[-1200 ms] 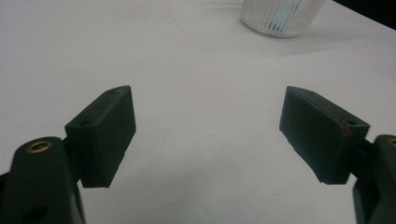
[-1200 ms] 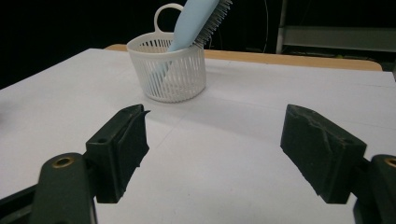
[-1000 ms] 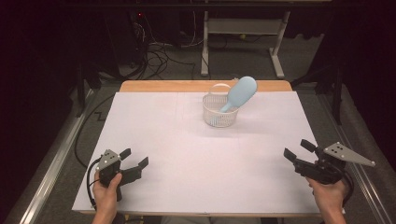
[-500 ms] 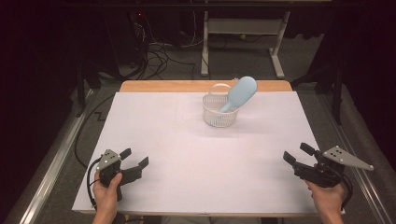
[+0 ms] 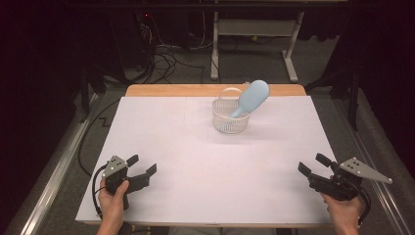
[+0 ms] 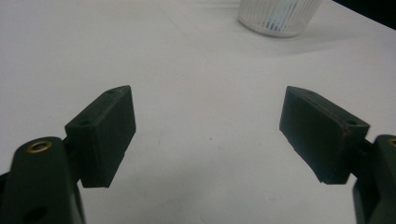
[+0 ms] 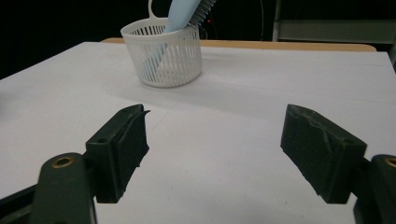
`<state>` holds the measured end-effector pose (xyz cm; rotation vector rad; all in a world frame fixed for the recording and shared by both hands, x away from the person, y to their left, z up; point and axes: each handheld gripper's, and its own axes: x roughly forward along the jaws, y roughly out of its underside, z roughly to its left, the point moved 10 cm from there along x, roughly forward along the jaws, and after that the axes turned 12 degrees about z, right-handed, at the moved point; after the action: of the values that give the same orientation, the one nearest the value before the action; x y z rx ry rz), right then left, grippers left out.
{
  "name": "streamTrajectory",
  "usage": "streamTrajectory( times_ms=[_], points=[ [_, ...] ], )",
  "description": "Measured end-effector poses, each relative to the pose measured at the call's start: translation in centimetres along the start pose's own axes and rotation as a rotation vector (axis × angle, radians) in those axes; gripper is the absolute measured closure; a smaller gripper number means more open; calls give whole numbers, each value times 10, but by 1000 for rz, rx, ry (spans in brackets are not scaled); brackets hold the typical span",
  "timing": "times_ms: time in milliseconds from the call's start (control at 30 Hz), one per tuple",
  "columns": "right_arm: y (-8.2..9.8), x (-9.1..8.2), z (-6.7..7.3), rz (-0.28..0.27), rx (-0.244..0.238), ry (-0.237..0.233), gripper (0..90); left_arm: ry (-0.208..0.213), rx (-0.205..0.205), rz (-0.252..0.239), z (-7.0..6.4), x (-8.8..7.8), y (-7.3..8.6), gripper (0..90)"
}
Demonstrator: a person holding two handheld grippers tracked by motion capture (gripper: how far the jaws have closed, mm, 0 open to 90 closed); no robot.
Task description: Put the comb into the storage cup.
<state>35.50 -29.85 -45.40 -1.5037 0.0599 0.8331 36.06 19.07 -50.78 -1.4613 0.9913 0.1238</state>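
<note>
While the person holds one gripper in each hand at the near edge of the worktop, both tools are low over the white sheet and carry nothing. The left gripper is at the near left corner, held by the left hand, and its fingers stand wide apart with only bare white surface between them. The right gripper is at the near right corner, held by the right hand; its fingers are also spread wide and empty, and a grey three-cornered plate sits on top of it. The two grippers are well apart from each other.

Farther away, near the far edge and a little right of the middle, a small white slotted basket with a loop handle stands upright on the sheet. A light blue brush stands in it, its handle down inside the basket and its wide head leaning out over the rim to the right. Behind the worktop is a dark floor with cables.
</note>
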Motion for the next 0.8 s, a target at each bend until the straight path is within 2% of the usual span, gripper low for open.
streamTrajectory(
  times_ms=[800],
  points=[
    [23,-3,-1,27,6,1,232,6,7,1,-1,2,-2,195]
  ],
)
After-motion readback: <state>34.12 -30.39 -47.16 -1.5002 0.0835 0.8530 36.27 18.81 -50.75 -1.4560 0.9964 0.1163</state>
